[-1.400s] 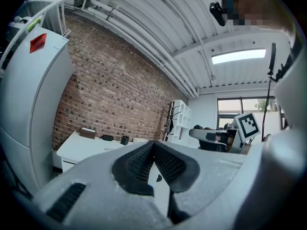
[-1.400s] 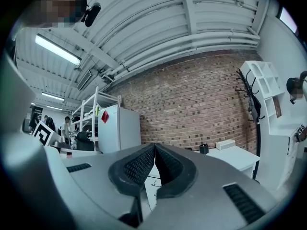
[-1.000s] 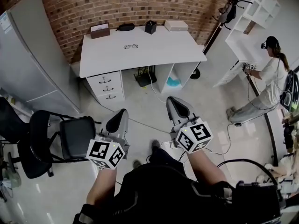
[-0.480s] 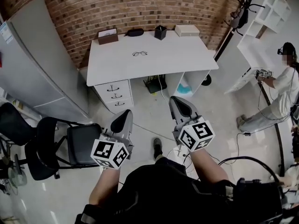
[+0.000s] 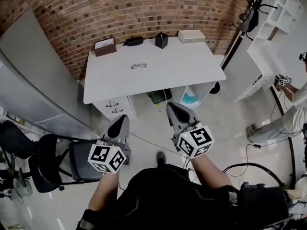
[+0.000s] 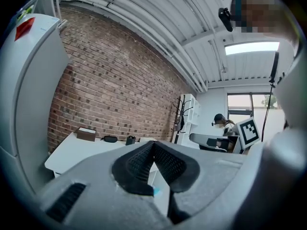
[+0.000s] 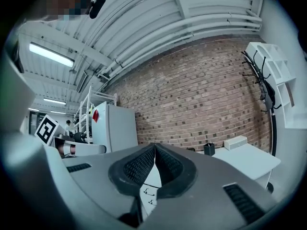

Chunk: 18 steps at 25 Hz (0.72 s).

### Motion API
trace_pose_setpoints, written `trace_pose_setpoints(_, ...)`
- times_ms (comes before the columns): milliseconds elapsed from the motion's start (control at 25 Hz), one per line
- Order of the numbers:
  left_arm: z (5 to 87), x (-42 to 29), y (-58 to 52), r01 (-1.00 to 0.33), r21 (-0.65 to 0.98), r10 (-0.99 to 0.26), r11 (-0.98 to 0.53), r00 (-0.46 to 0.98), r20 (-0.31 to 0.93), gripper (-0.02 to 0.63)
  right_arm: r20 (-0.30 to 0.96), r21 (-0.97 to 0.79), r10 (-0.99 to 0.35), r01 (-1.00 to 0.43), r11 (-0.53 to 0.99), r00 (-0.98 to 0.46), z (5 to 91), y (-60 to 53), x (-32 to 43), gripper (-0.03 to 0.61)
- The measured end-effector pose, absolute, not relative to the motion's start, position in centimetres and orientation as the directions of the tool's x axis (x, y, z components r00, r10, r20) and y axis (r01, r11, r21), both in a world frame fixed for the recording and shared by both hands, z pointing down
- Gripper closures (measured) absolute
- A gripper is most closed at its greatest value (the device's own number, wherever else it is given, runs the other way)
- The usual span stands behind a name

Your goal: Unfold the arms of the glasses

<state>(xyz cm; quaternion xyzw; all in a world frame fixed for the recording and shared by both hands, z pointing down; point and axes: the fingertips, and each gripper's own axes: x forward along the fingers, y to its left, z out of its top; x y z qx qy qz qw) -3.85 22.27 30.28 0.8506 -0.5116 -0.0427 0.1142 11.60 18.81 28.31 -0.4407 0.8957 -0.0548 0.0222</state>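
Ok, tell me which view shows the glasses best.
The head view: the glasses lie in full sight from above, near the middle of the desk. The left gripper view and right gripper view each catch part of the desk, but no glasses can be made out in either.

rough brick wall, smooth matt desk

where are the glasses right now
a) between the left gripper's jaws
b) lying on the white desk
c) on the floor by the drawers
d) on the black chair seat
B: in the head view the glasses lie on the white desk by the brick wall, apart from the left gripper and the right gripper, whose jaws are both shut on nothing.
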Motion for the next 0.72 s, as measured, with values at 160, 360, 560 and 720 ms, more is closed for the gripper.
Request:
trace_pose_setpoints(160, 30.6, -2.4, 18.5, -0.867, 0.234, -0.880, -0.440, 0.468, 0.080, 0.607, 0.020, -0.128, -0.769, -0.764, 0.632, -0.639, 28.5, 15.2, 13.0, 0.569)
trace_pose_setpoints(360, 30.9, -0.4, 14.1, -0.880, 0.217, -0.885, -0.422, 0.451, 0.112, 0.607, 0.015, -0.126, -0.756, -0.751, 0.648, -0.654, 28.3, 10.8, 15.4, 0.569)
trace_pose_setpoints(560, 31.9, 0.9, 11.1, -0.885, 0.215, -0.883, -0.412, 0.446, 0.143, 0.607, 0.030, -0.153, -0.748, -0.743, 0.651, -0.662, 29.8, 7.4, 16.5, 0.569)
trace_pose_setpoints(720, 32.7, 0.9, 8.3, -0.890, 0.206, -0.880, -0.408, 0.443, 0.171, 0.607, 0.029, -0.152, -0.752, -0.746, 0.648, -0.659, 30.1, 4.8, 16.6, 0.569)
